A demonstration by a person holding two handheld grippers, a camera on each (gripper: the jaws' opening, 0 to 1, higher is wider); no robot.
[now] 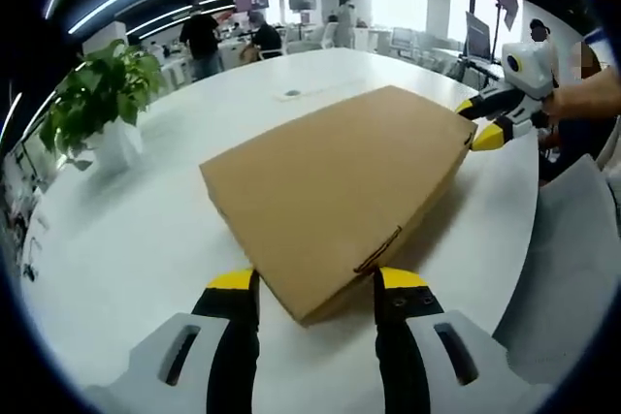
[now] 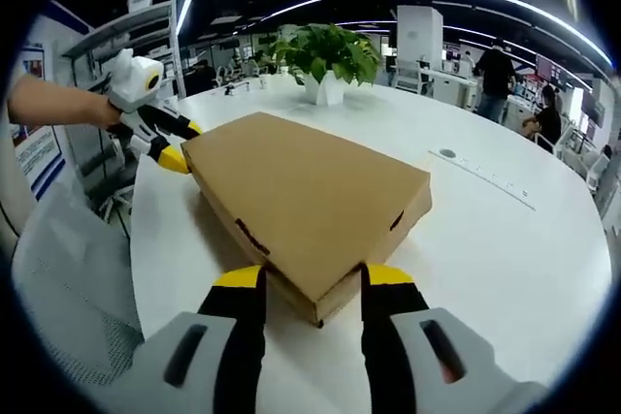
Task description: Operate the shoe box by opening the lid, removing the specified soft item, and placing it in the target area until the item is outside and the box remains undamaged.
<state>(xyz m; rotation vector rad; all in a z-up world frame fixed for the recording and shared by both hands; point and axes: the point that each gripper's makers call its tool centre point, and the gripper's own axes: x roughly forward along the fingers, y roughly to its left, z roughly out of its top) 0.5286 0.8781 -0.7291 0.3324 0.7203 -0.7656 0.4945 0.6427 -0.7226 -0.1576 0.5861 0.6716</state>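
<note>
While both spread hand-held grippers point(image 1: 317, 283) point(image 2: 313, 281) straddle the closed shoe box's point(image 1: 340, 186) corners, people stand beyond.

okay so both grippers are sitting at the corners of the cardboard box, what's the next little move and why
Probably lift the lid's front edge. The shoe box lies closed and flat on the white table, so the soft item can't be reached yet. The left gripper and right gripper each straddle an opposite corner with fingers open, so closing gently on the lid lip and raising it seems safest.
</note>
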